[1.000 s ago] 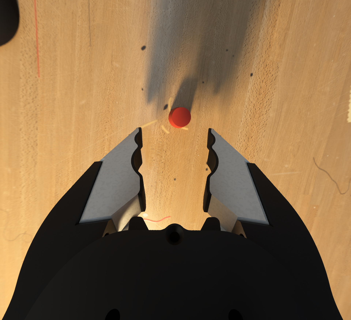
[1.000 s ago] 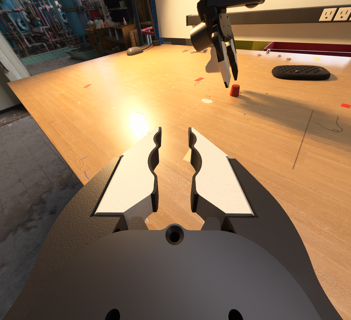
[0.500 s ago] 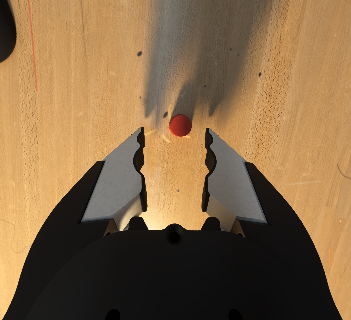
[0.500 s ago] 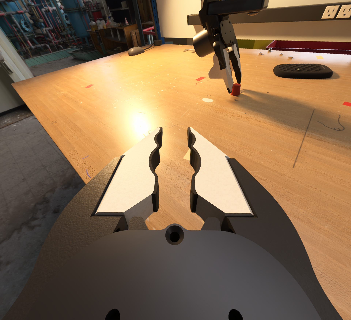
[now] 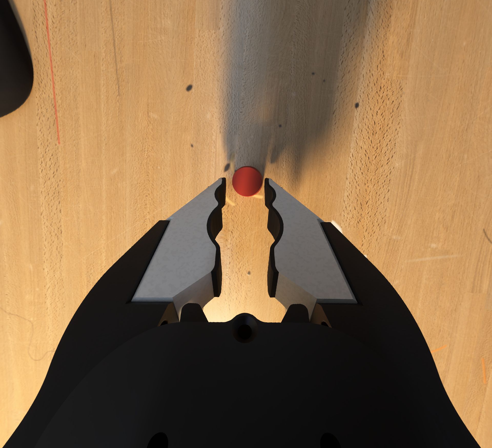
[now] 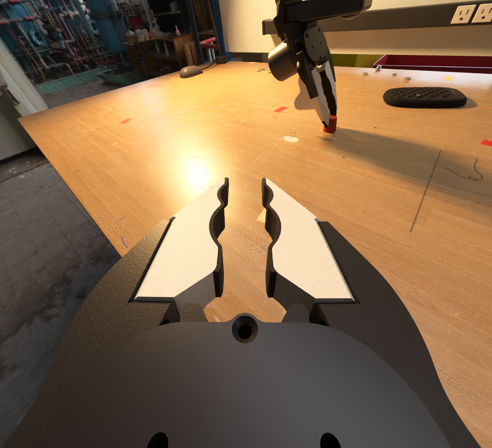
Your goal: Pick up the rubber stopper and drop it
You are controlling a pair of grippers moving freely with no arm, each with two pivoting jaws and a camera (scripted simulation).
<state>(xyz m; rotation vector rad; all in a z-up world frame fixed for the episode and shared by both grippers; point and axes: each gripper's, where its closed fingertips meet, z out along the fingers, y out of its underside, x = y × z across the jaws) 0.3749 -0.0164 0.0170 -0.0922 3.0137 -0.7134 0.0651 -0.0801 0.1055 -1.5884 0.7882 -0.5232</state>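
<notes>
A: On the wooden bench (image 5: pixel 133 195), dead centre btw the left gripper (image 5: pixel 245 182) tips, sits the rubber stopper (image 5: pixel 247 181). Red, small, standing upright w/ its flat top facing the cam.

B: Jaws on it yet?

A: Not clamped. They're apart, a thin gap each side of the stopper in the left wrist view. From the right wrist view the left gripper (image 6: pixel 328 118) leans down over the stopper (image 6: pixel 329 124), tips low by its side wall; can't tell contact from there.

B: Right gripper (image 6: pixel 245 182)?

A: Parted too, nothing btw the fingers, well apart from the stopper, near the bench edge.

B: Handling?

A: Prob light, a bit squashy, grippy rubber, not fragile. It looks tapered, wider at the base, so I'd take it low on the side wall, opp. sides; high up it could squirt out.
</notes>
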